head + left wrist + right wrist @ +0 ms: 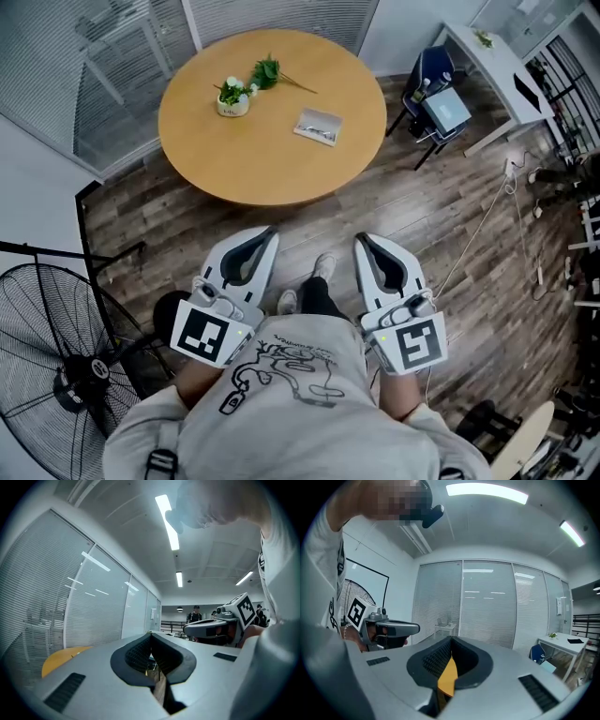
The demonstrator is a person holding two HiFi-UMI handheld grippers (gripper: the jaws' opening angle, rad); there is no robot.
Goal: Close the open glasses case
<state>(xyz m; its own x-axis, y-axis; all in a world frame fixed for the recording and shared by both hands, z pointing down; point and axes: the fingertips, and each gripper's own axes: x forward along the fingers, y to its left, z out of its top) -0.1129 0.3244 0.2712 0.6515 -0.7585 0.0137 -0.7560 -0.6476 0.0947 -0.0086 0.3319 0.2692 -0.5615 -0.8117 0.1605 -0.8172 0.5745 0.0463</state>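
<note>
Upper centre, the glasses case (319, 126) lies on the table (272, 164) near a small pot (232, 105) holding greenery; left gripper (270, 234) and right gripper (362, 240) fingers closed, empty.

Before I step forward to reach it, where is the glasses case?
In the head view, the glasses case lies on the right half of the round table, right of the flower pot and the leafy sprig.

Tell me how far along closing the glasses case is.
Nothing looks done: the glasses case lies on the table, far from both grippers. Nothing in hand: the left gripper and right gripper are shut and empty, near the person's torso. Left: reach, close it.
</note>
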